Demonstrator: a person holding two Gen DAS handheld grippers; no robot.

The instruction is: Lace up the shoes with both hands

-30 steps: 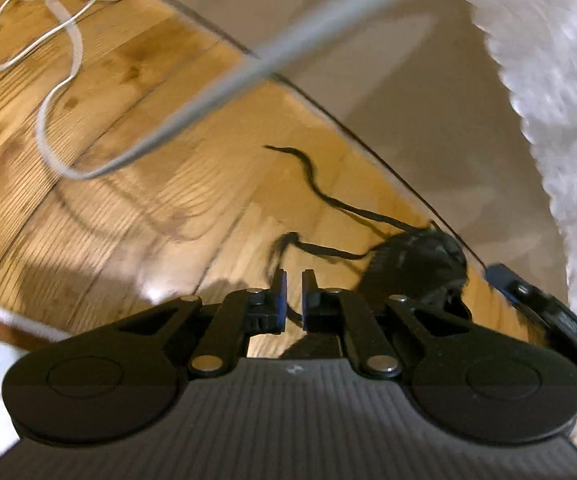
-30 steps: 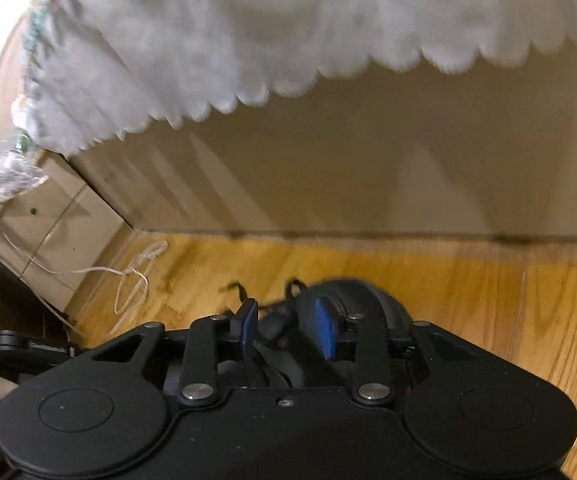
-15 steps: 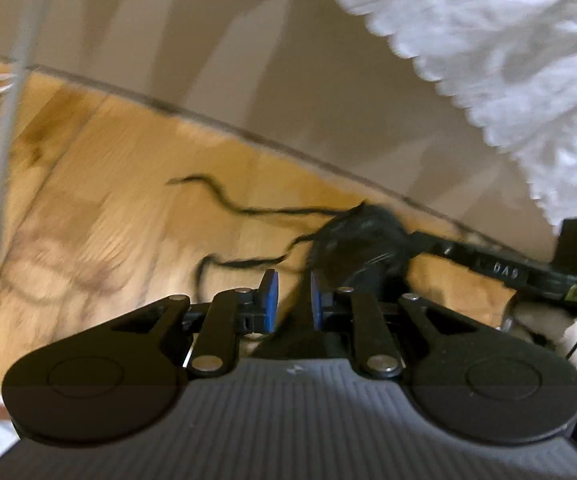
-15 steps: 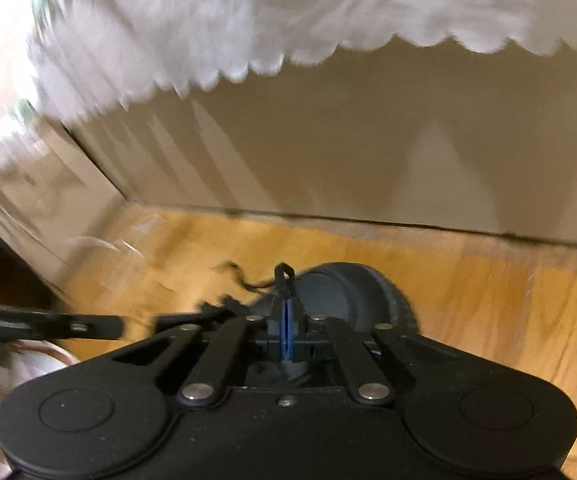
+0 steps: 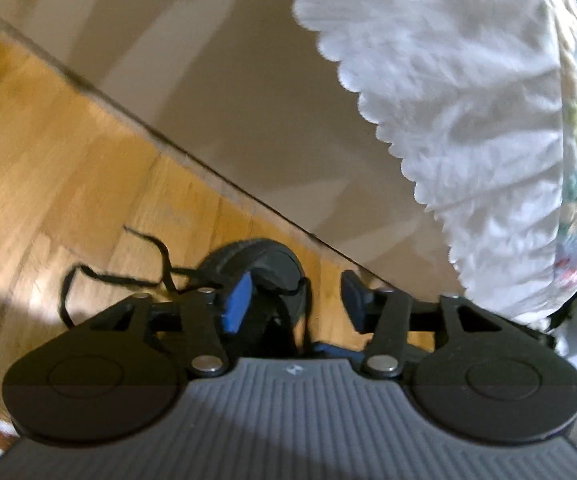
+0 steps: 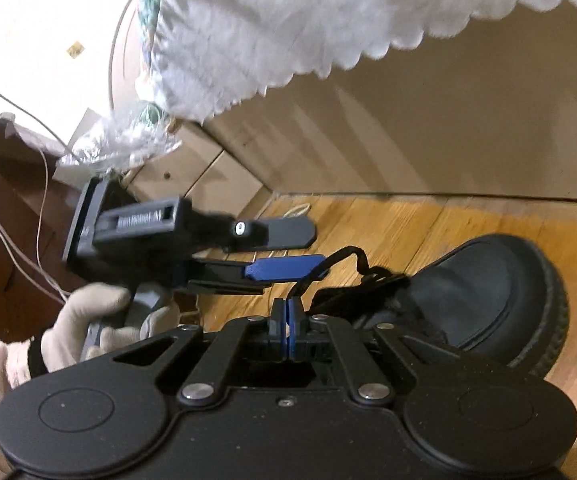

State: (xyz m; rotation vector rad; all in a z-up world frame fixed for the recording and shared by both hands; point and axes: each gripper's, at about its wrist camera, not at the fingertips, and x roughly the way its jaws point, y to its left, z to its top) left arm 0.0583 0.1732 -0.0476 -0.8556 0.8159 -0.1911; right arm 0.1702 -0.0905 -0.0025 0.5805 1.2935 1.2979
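Wooden floorboards (image 6: 428, 224) meet a beige wall, with a white scalloped bedspread (image 5: 468, 100) hanging above. On the floor a black shoe (image 6: 488, 292) is seen, its black lace (image 5: 128, 278) trailing loose across the boards. The left hand-held gripper (image 5: 296, 300) is spread wide over the shoe, nothing between its blue pads. The right hand-held gripper (image 6: 287, 320) is pinched together on a strand of the lace. Lettering on the left tool's body is too blurred to be read. A gloved hand (image 6: 88, 328) grips its handle.

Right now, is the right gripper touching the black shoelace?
Touching. The right wrist view shows the right gripper shut on the black shoelace, which rises from between its pads toward the black shoe.
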